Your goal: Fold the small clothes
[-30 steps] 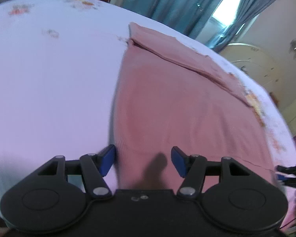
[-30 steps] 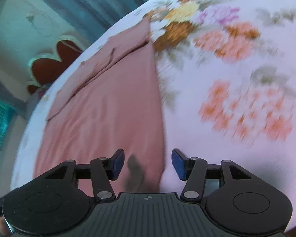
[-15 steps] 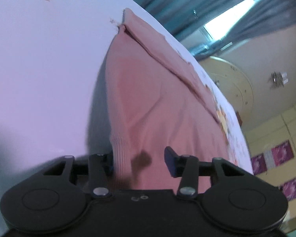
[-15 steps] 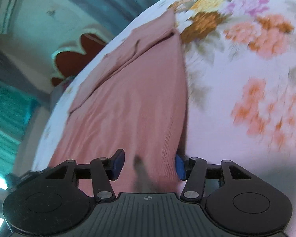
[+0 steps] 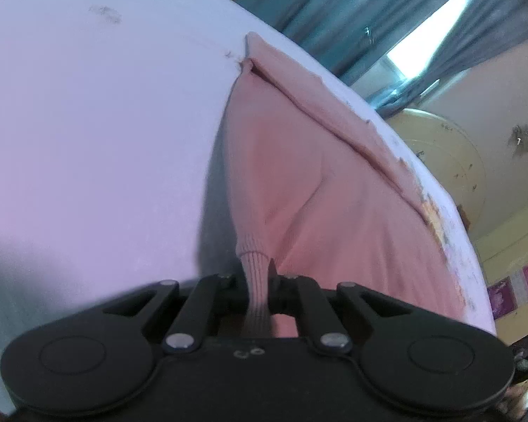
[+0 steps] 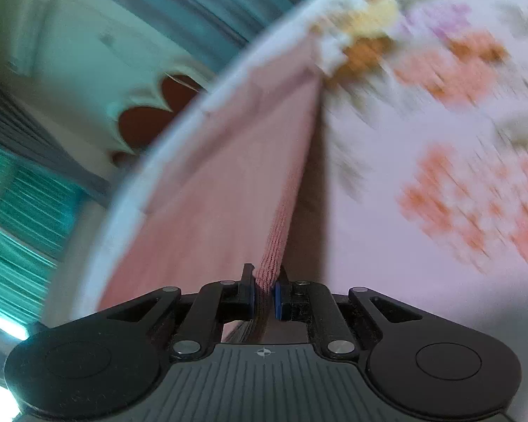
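A pink ribbed knit garment (image 5: 338, 211) lies spread on a bed, its far end folded over in a band. My left gripper (image 5: 258, 281) is shut on the garment's near left hem corner, which bunches into a ribbed ridge between the jaws. In the right wrist view the same pink garment (image 6: 228, 183) runs away from me. My right gripper (image 6: 264, 288) is shut on its near right hem edge, and the cloth rises taut from the pads.
The bedsheet (image 5: 98, 133) is pale lilac on the left side and shows blurred orange and pink flowers (image 6: 450, 66) on the right side. Teal curtains (image 5: 320, 10) and a cream headboard (image 5: 447, 161) stand beyond the bed's far edge.
Both grippers went from open over the near hem to shut on it, one at each corner. The cloth now lifts into ridges at the jaws.
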Tool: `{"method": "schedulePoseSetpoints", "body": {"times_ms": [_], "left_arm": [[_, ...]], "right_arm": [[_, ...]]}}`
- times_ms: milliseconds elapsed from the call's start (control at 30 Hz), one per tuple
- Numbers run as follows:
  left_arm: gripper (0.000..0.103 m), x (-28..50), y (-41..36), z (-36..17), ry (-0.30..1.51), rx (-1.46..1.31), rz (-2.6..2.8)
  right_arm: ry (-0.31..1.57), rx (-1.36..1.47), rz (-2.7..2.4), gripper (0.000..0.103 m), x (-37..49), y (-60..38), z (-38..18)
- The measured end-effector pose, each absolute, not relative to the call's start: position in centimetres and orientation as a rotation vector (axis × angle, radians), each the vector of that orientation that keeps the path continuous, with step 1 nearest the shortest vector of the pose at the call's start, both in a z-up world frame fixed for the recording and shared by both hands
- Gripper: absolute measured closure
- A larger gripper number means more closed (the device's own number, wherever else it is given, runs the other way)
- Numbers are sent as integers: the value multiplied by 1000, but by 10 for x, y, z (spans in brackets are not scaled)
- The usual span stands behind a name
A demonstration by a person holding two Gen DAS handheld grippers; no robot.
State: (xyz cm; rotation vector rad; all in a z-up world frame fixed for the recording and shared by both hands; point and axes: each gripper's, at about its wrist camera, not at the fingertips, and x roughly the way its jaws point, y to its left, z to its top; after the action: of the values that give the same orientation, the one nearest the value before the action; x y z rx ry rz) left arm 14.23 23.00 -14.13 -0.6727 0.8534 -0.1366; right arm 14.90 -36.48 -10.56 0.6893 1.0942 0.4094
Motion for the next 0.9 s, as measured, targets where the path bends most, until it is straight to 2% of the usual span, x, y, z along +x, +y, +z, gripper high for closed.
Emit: {"method": "schedulePoseSetpoints", "body": {"times_ms": [67, 300, 567, 700, 867, 900], "left_arm": [[98, 142, 231, -138, 846, -700, -120], [98, 157, 233, -103, 728, -774, -158], [98, 273, 226, -37, 570, -731, -173], [98, 365, 223, -31, 600, -706, -171], [97, 467, 223, -69, 732, -704, -147], [90, 482, 224, -80, 755, -696, -158]], "right_arm": [[1054, 754, 402, 95, 152, -370, -99], [901, 707, 446, 95, 186, -366, -50], [762, 766, 375, 95, 306, -355, -3], [798, 794, 322, 95, 395, -344, -14], [937, 904, 239, 94, 499, -335, -82], [954, 930, 245, 94, 515, -334, -98]]}}
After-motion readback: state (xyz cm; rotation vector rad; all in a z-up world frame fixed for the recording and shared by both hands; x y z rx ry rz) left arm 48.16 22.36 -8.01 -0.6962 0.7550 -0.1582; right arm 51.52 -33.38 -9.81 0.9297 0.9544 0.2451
